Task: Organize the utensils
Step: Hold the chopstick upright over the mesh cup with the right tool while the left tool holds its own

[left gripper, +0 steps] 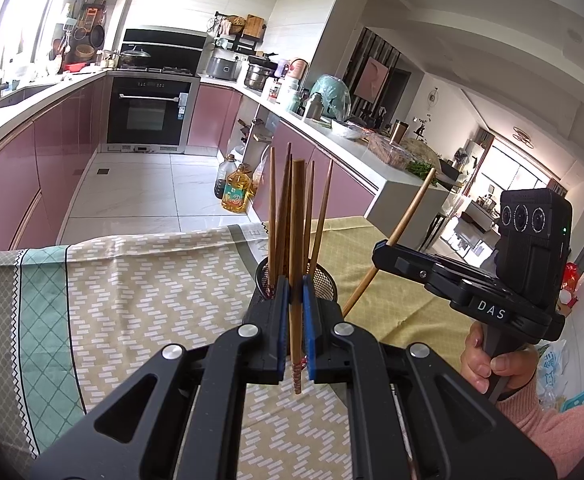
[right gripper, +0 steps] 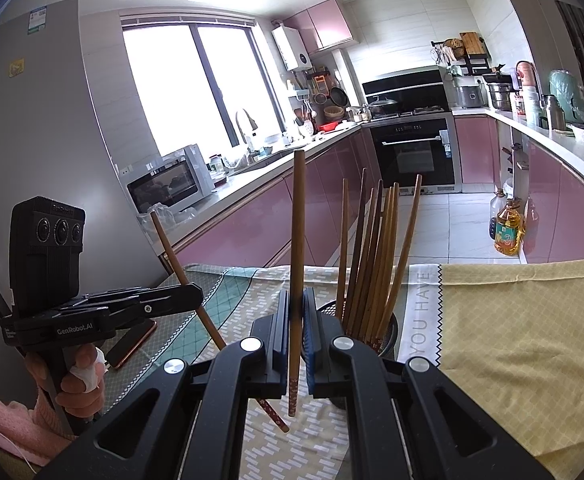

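Chopsticks: gripping one in each tool, both sets of blue pads closed tight on the wooden shafts. Holding the left chopstick near-upright in the left tool, patterned tip hanging below the pads, right in front of the black mesh holder standing on the cloth-covered desk. Pinching the right chopstick the same way in the right tool, with the holder just beside it and already carrying a leaning bundle of chopsticks.

Judging the step as dropping these two in with the rest. Taking one tool at a time, probably, and avoiding crossing the two sticks over the rim. Lifting until the patterned tip clears the rim, then centring over a gap in the bundle, not over the fanned tops. Lowering straight down and tilting only slightly, matching the lean of the others. Releasing only once the tip is well inside the mesh, since letting go higher up is likely risking a bounce out or a tipped holder. Watching the long upper end near the other tool.
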Available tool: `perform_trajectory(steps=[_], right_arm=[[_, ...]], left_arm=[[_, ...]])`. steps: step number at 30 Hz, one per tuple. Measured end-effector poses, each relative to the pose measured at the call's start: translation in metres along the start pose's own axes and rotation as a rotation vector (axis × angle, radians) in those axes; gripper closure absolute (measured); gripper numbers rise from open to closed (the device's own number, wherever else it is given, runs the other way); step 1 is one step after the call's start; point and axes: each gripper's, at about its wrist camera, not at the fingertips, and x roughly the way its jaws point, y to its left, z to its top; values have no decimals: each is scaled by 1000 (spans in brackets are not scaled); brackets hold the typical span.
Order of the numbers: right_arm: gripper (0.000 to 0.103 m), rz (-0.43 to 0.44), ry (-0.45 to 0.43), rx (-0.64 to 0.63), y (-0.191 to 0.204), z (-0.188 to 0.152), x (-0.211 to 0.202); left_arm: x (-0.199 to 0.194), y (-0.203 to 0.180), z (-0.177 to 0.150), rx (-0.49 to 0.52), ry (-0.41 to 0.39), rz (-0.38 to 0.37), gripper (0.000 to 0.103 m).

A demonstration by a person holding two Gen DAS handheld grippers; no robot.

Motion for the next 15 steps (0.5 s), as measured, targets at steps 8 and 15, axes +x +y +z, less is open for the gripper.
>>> perform_trajectory(steps=[8,15], right_arm=[[97,5,-2,-1,-1,1,1],[97,7,-7,-7,0,2,2]], left_arm=[[3,-5,2,10,4,3,96],[5,-11,7,25,3,7,96]])
